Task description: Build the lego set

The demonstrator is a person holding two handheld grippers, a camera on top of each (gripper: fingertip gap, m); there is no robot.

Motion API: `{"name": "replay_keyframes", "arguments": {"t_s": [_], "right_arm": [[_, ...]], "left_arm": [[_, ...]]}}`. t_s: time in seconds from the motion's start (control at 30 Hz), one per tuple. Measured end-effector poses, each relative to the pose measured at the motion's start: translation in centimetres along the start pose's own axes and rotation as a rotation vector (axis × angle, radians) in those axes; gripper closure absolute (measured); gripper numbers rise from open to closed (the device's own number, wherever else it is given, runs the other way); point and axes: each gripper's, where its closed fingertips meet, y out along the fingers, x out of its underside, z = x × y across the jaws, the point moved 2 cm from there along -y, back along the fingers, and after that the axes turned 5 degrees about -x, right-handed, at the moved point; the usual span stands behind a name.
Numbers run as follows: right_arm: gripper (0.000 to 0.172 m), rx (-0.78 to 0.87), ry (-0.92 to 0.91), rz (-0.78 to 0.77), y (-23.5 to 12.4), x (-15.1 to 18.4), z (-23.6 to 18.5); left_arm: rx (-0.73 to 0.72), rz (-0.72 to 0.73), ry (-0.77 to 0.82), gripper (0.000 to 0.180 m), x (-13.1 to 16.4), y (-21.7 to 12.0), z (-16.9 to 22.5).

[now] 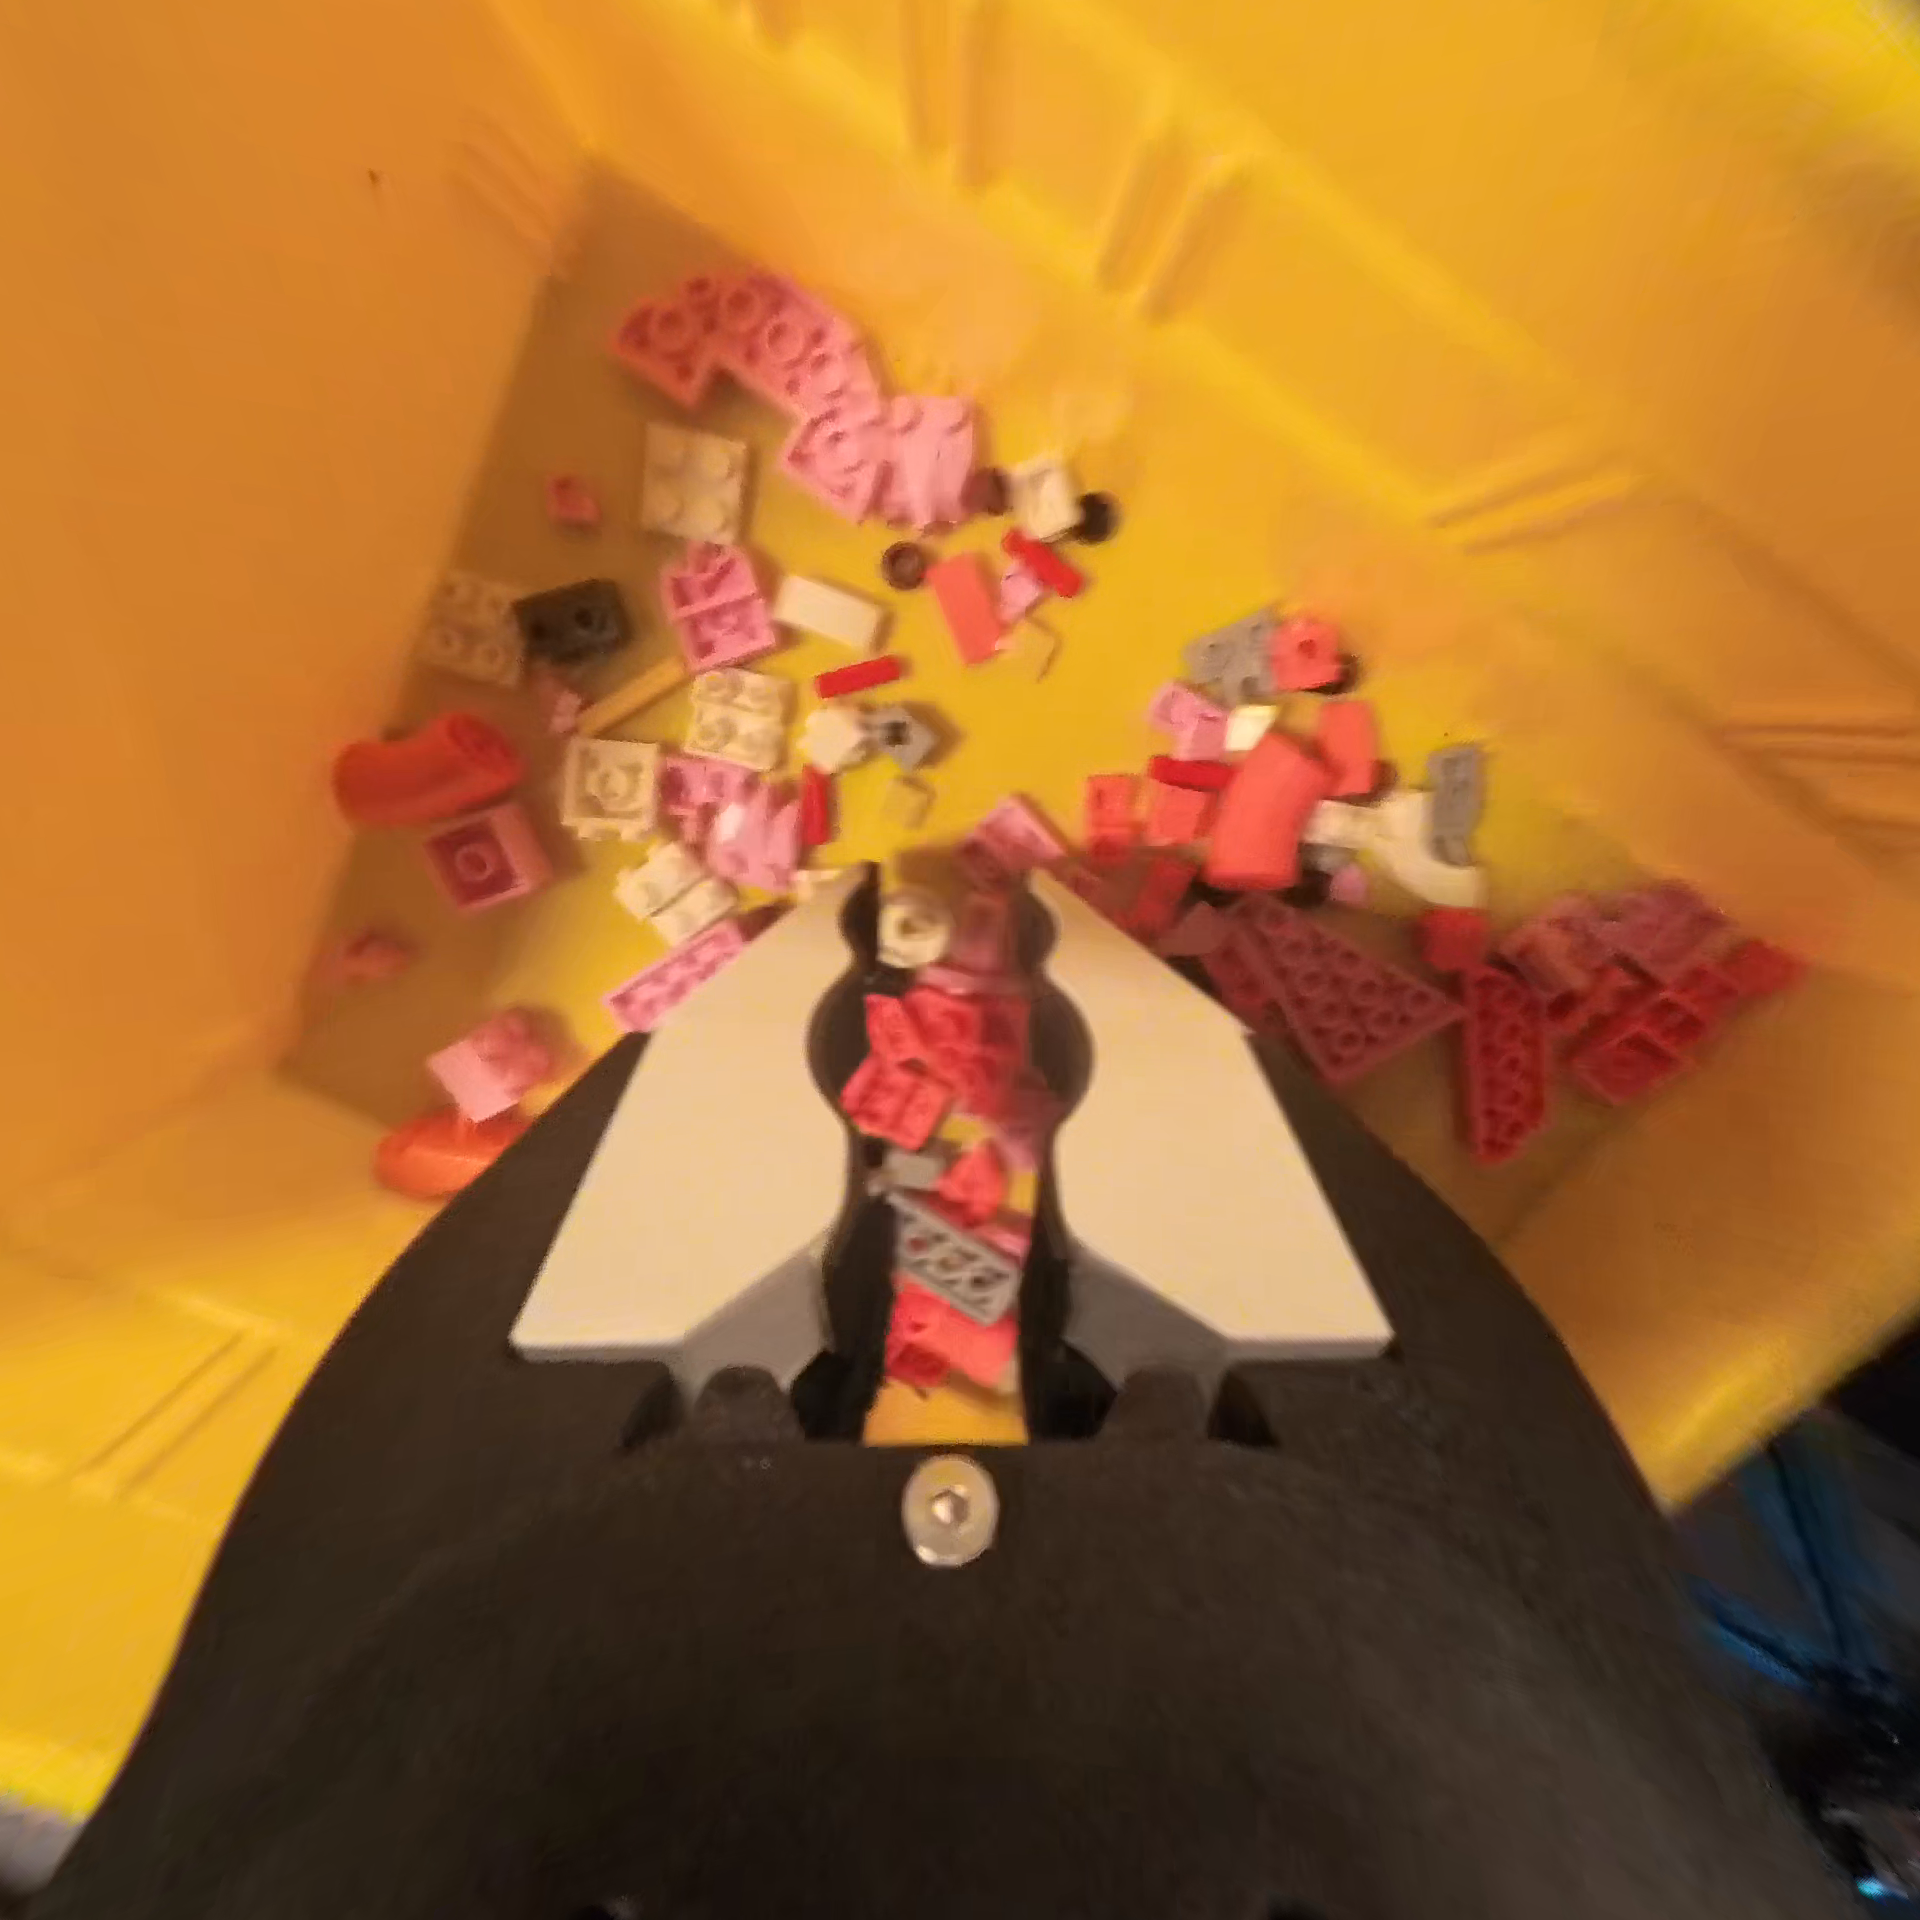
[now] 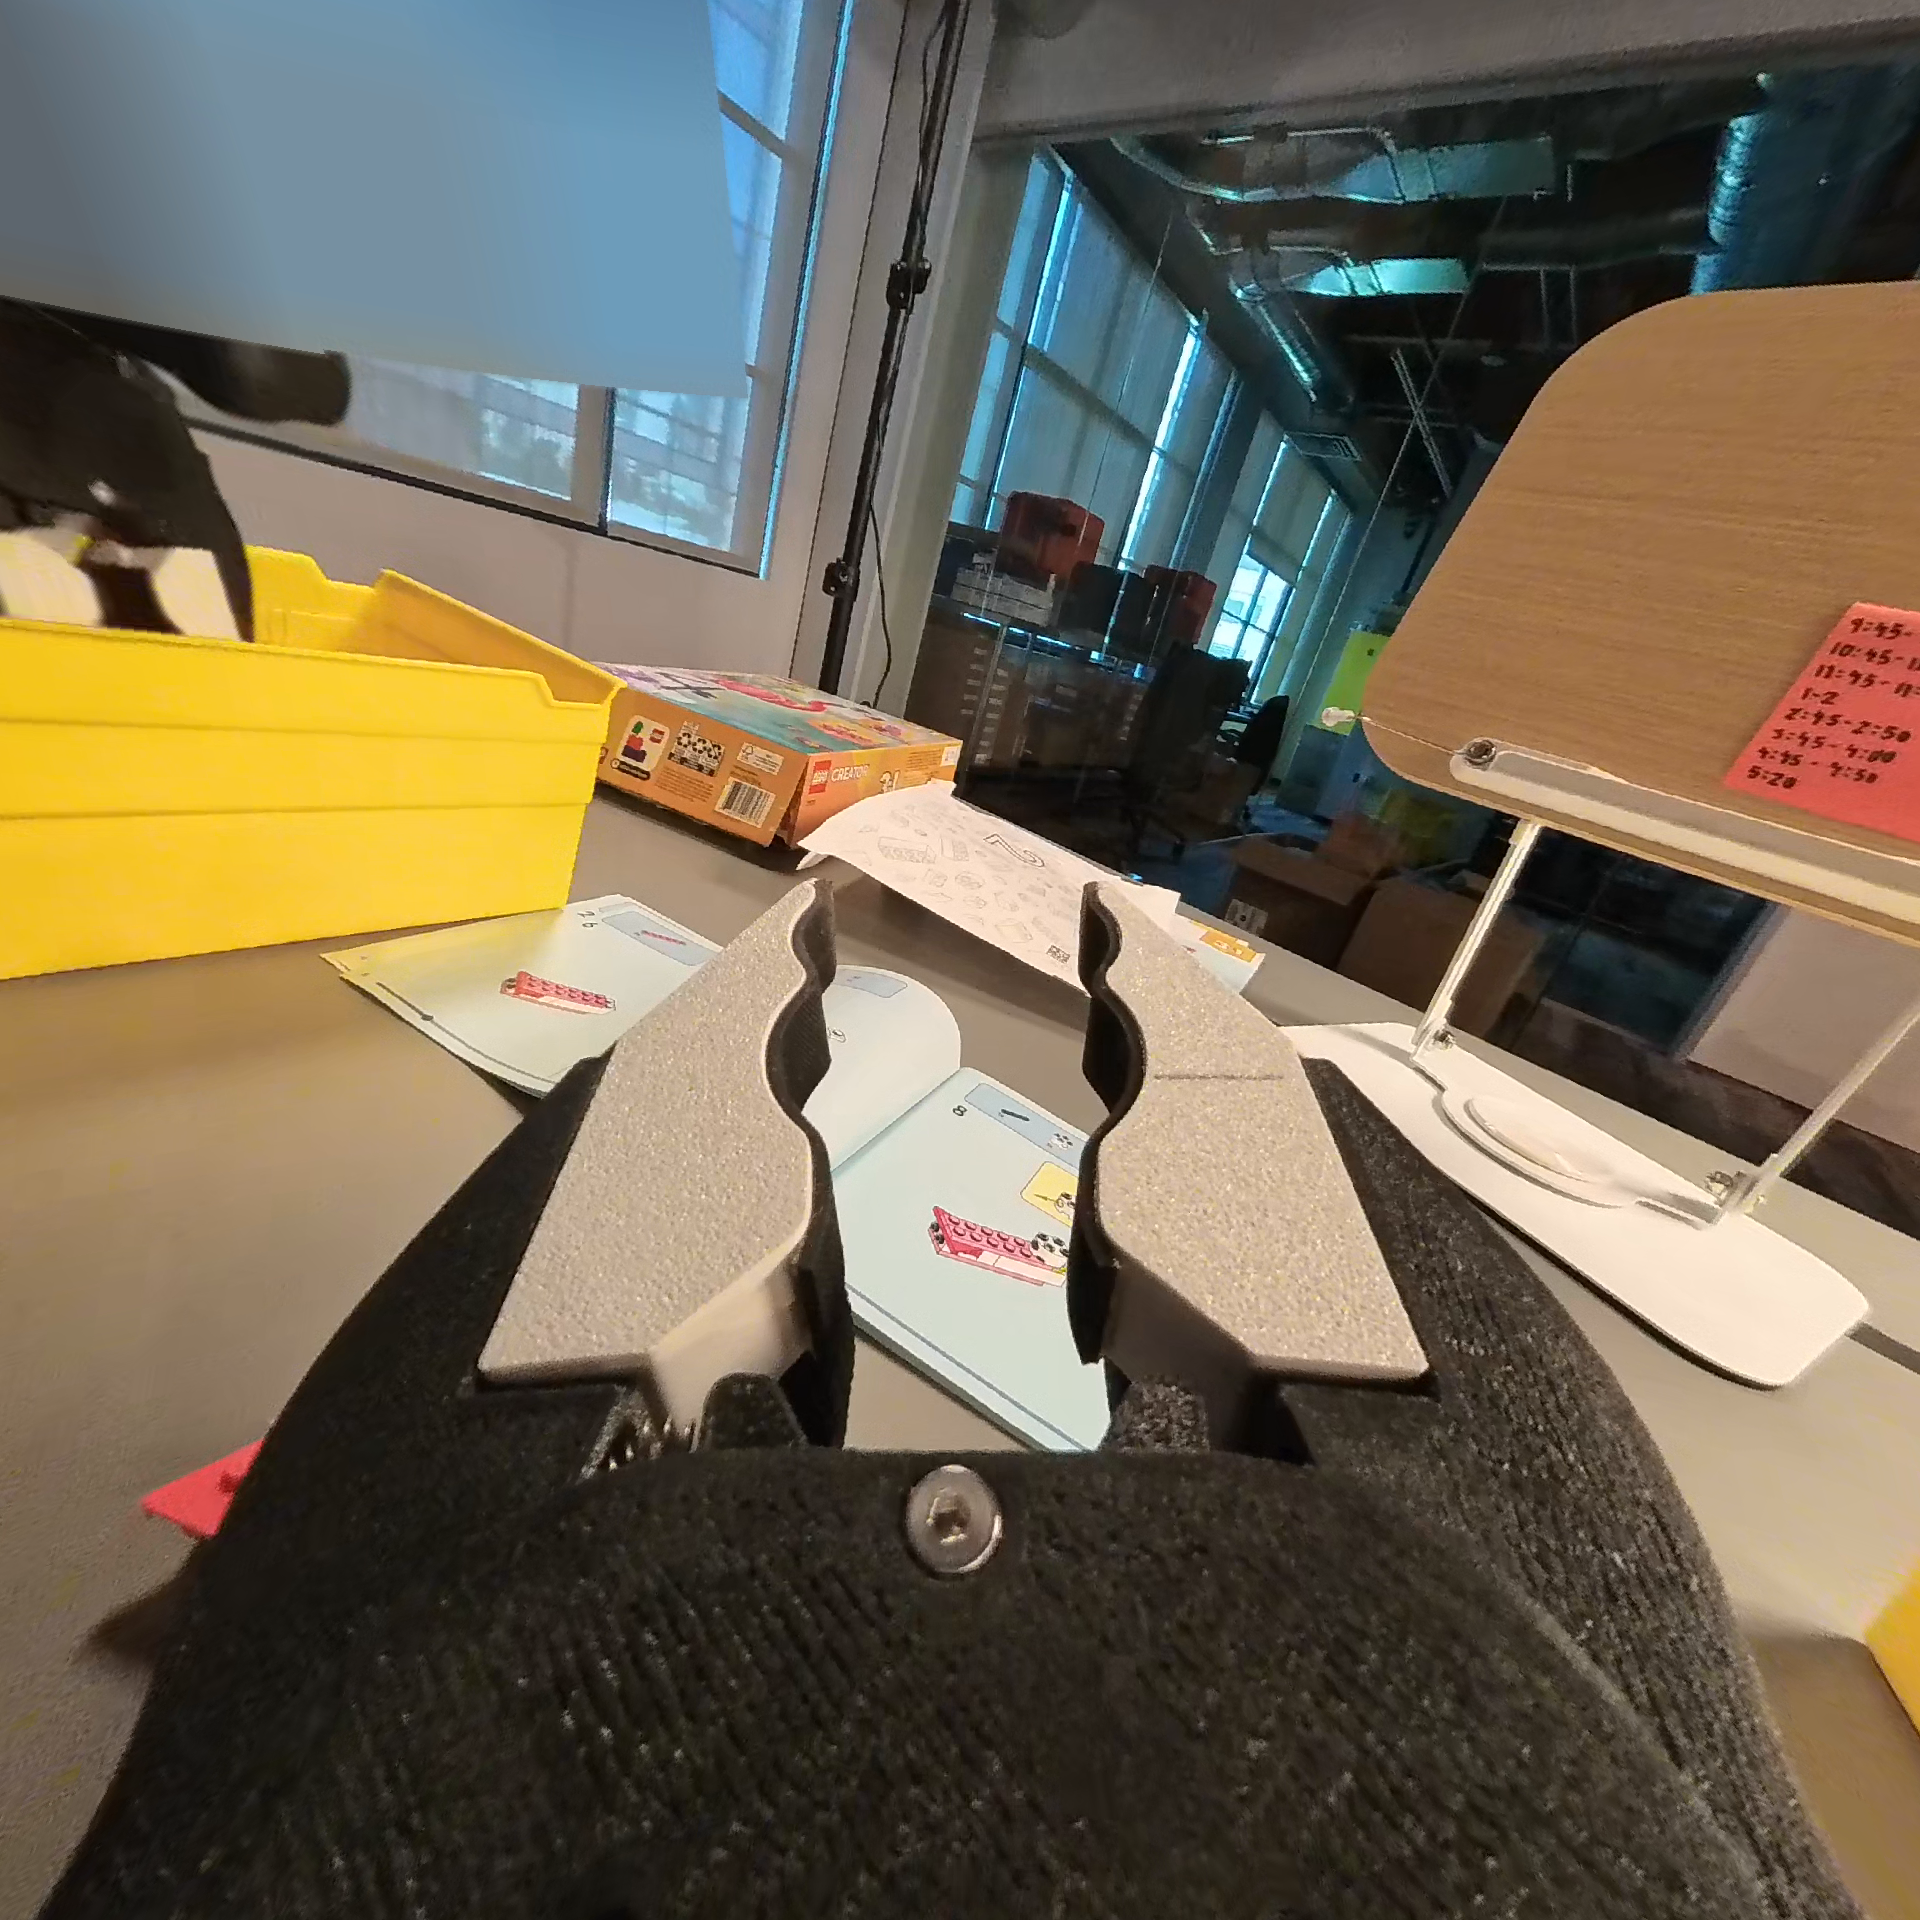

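1. The left claw (image 1: 951, 894) reaches down into a yellow bin (image 1: 260, 416), its jaws narrowed to a slim gap.
2. A white round piece (image 1: 912, 928) and a pink piece (image 1: 987, 925) sit at its tips. Through the blur I cannot tell whether the fingers press on them.
3. Loose bricks (image 1: 727, 665) in pink, red, white and grey lie all around, so one piece looks hard to single out.
4. The right claw (image 2: 956, 914) is spread and empty, over an open booklet (image 2: 966, 1226) on the table (image 2: 208, 1195).
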Motion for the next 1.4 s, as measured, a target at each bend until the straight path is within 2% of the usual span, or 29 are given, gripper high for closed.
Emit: {"name": "replay_keyframes", "arguments": {"t_s": [0.03,0.07,0.13,0.17,0.27,0.3,0.33,0.4,0.63,0.7,0.77,0.87,0.9,1.03,1.2,1.33,1.4], "right_arm": [[0.126,0.0,0.0,0.0,0.0,0.0,0.0],[0.126,0.0,0.0,0.0,0.0,0.0,0.0],[0.126,0.0,0.0,0.0,0.0,0.0,0.0],[0.126,0.0,0.0,-0.001,0.0,0.0,0.0],[0.126,0.0,-0.002,-0.003,0.1,0.1,0.0],[0.126,0.0,-0.002,-0.004,0.1,0.1,0.0],[0.126,0.001,-0.002,-0.005,0.1,0.1,0.0],[0.126,0.001,-0.004,-0.007,0.1,0.2,0.0],[0.126,0.002,-0.006,-0.011,0.1,0.2,0.1],[0.126,0.002,-0.006,-0.011,0.1,0.2,0.1],[0.126,0.002,-0.005,-0.012,0.1,0.2,0.0],[0.126,0.001,-0.003,-0.011,0.1,0.2,0.0],[0.126,0.0,-0.003,-0.011,0.1,0.2,0.0],[0.126,0.0,-0.003,-0.012,0.1,0.2,0.0],[0.126,0.001,-0.004,-0.014,0.0,0.2,0.0],[0.126,0.0,-0.004,-0.015,0.0,0.2,-0.1],[0.126,-0.001,-0.003,-0.015,0.0,0.2,-0.1]], "left_arm": [[0.086,0.044,-0.007,0.14,-0.3,-0.4,1.2],[0.176,0.093,-0.012,0.133,-0.8,-0.9,2.4],[0.302,0.174,0.02,0.135,-1.4,-1.7,4.5],[0.321,0.186,0.055,0.14,-1.4,-1.8,5.1],[0.26,0.141,0.166,0.152,-0.7,-0.9,5.6],[0.235,0.145,0.175,0.16,-0.9,-0.6,5.6],[0.225,0.149,0.17,0.159,-1.2,-0.6,5.6],[0.196,0.127,0.155,0.167,-1.2,-0.4,5.1],[-0.054,0.081,-0.035,0.167,-1.0,0.0,-0.4],[-0.087,0.076,-0.088,0.164,-1.0,0.0,-0.9],[-0.059,0.086,-0.096,0.145,-0.9,-0.3,-0.2],[0.1,0.125,-0.052,0.119,-0.9,-1.2,2.8],[0.139,0.134,-0.028,0.117,-0.9,-1.5,3.7],[0.166,0.109,0.085,0.112,-0.7,-1.0,6.4],[0.068,0.082,0.201,0.117,-0.8,0.5,6.7],[-0.12,0.088,0.081,0.131,-1.4,0.5,3.0],[-0.191,0.065,-0.013,0.132,-1.0,0.3,1.0]]}}
